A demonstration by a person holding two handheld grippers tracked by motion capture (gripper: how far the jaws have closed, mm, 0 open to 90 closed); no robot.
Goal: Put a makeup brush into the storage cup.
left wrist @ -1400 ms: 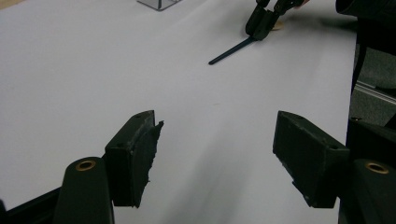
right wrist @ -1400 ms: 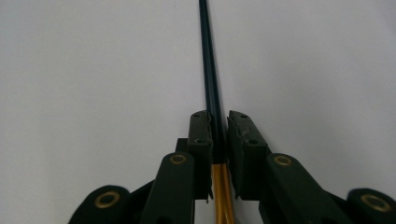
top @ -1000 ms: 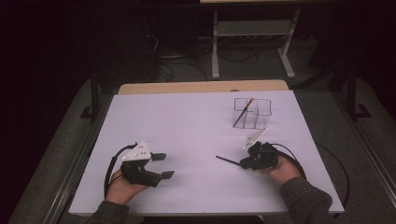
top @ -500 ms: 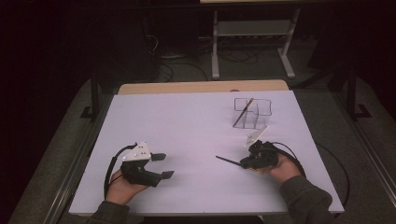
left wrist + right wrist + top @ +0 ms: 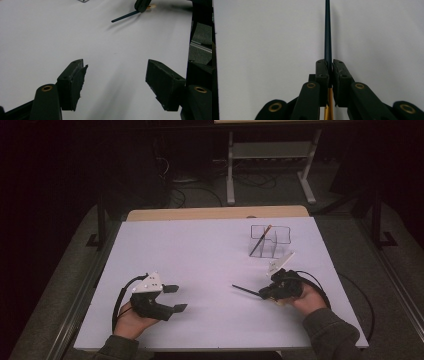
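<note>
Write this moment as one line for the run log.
right claw: shut on dark pencil | left claw: open, holds nothing | clear organizer: one pencil inside

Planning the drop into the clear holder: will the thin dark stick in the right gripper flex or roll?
The stick runs straight past the right gripper, so probably stiff. It looks slim and round, so likely light, and apt to roll on the smooth table.

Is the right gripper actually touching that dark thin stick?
Touching. In the right gripper view, the right gripper has both pads pressed against the dark stick, which runs straight out between them.
</note>
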